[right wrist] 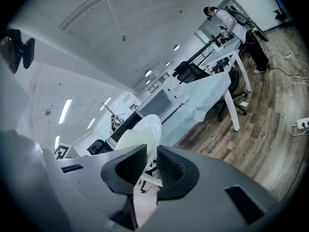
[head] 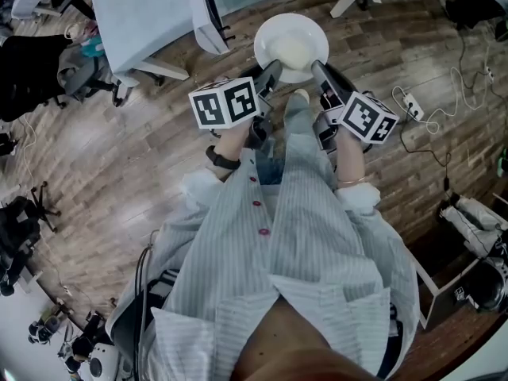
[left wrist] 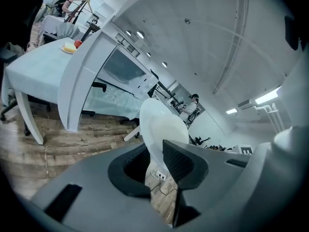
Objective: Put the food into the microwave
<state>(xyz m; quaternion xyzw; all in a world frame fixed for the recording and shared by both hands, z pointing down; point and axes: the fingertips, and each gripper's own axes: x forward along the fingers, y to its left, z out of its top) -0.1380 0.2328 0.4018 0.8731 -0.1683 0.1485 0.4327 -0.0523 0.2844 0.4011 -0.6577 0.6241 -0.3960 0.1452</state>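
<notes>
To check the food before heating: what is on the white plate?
A pale yellow, flat round food lies on the white plate. The left claw and right claw cover its near rim.

plates: two, a large white plate (head: 270, 34) and a small plate (left wrist: 69, 48) on the counter (left wrist: 34, 66). pale food (head: 292, 51) on the large plate: one portion. grippers: two, the left gripper (head: 272, 71) and the right gripper (head: 317, 70). marker cubes: two, a left cube (head: 226, 101) and a right cube (head: 367, 117). power strip (head: 413, 106): one. red shirt buttons (head: 256, 204): three.
</notes>
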